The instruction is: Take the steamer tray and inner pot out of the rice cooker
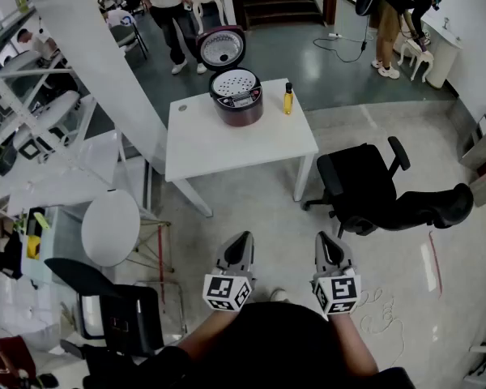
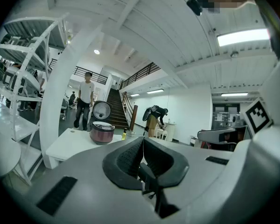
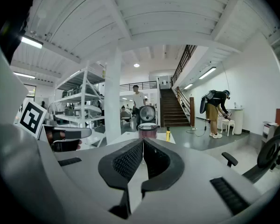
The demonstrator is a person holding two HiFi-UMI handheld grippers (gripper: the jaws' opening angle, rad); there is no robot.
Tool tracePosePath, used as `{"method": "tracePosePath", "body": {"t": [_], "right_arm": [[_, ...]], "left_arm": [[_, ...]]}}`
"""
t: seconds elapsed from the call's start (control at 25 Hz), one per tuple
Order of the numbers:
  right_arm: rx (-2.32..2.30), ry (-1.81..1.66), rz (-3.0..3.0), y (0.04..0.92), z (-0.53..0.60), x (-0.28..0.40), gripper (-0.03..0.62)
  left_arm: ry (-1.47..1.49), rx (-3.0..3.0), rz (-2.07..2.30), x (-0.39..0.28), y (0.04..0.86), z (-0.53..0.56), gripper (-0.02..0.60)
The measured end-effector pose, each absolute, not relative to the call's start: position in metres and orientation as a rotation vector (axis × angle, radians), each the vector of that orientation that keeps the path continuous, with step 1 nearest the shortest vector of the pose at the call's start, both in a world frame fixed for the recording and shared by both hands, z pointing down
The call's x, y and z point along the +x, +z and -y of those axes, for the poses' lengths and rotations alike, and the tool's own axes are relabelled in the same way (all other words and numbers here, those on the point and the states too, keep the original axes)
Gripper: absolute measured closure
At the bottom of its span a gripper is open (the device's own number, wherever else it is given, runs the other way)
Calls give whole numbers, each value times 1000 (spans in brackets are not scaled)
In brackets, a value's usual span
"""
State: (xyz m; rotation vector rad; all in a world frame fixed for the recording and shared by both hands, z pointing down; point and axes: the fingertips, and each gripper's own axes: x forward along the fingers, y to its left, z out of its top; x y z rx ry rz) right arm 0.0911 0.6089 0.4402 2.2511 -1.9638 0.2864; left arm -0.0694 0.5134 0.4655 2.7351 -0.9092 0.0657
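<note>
A dark red rice cooker (image 1: 236,102) stands on the far part of a white table (image 1: 227,144), its lid (image 1: 221,48) swung up. Inside its mouth lies a pale perforated steamer tray (image 1: 234,82); the inner pot below it is hidden. The cooker (image 2: 101,131) is small and distant in the left gripper view, and the cooker (image 3: 148,129) likewise in the right gripper view. My left gripper (image 1: 241,240) and right gripper (image 1: 326,240) are held close to my body, well short of the table, both shut and empty.
A yellow bottle (image 1: 288,99) stands right of the cooker. A black office chair (image 1: 364,186) sits right of the table, a round white stool (image 1: 111,227) and shelving at left. People stand beyond the table near a staircase. A cable lies on the floor at right.
</note>
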Motion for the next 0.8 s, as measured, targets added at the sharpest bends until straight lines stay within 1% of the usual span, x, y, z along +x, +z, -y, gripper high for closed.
{"method": "tracePosePath", "body": {"t": [0.32,0.44,0.56,0.8], "right_arm": [[2275,247,1995,432,-609,97,592],[2272,286,1983,436,-610,99,591],[2270,297,1986,435,-611,98,591],[2273,210,1957,433,-610,96,591]], "left_arm": [[80,2747,906,-64,463,-517,577],[113,2736,931,-64,469,-517,577],[74,2744,906,-63,462,-520,577],[41,2754,874,-65,457,-521,575]]}}
